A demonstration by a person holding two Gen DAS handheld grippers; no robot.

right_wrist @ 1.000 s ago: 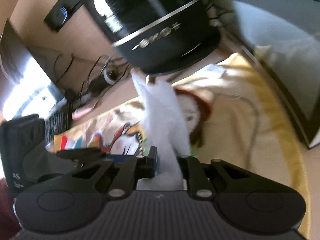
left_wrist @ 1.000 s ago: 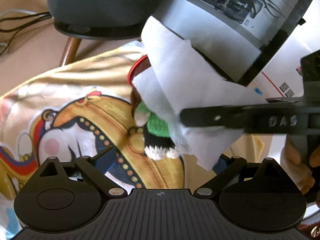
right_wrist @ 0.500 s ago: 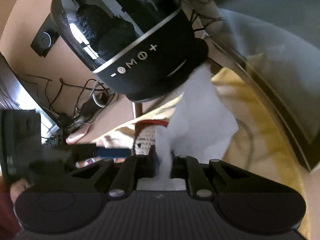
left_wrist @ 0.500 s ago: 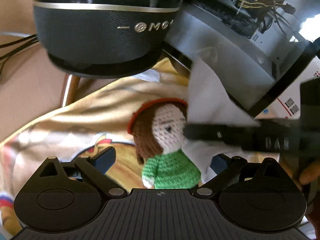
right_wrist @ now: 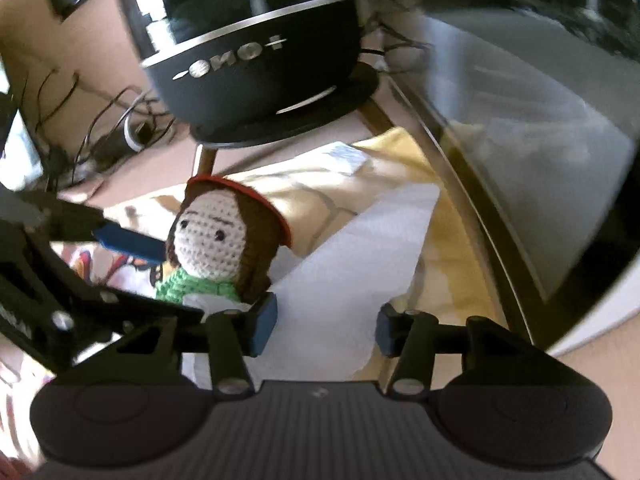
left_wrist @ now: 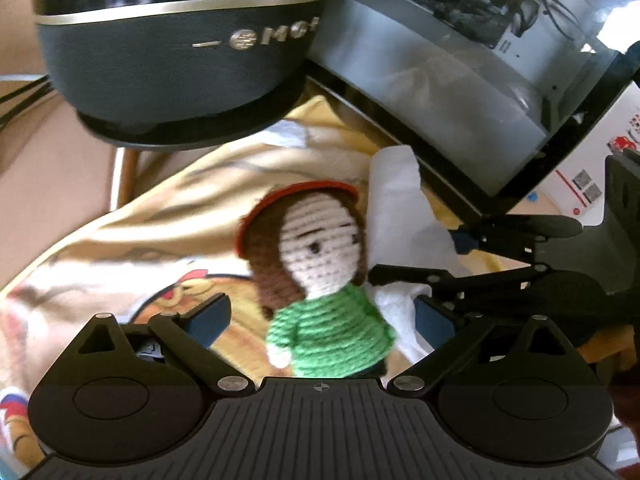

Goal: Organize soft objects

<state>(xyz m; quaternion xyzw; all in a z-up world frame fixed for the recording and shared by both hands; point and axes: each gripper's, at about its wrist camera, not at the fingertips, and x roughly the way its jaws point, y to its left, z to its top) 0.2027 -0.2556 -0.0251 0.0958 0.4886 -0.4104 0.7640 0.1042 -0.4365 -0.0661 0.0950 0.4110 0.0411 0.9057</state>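
- Your 2 grippers are both released: the left gripper (left_wrist: 322, 318) straddles the crochet doll (left_wrist: 320, 280), and the right gripper (right_wrist: 326, 326) straddles the white tissue (right_wrist: 352, 264).
- Doll and tissue touch on the yellow printed cloth (left_wrist: 160, 240), near the speaker (left_wrist: 180, 60); neither looks sorted yet.
- The doll's legs are hidden.

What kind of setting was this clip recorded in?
Probably a home desk or computer corner: a dark speaker with volume buttons, a glass-sided computer case with wiring inside, and tangled cables on the tabletop behind.
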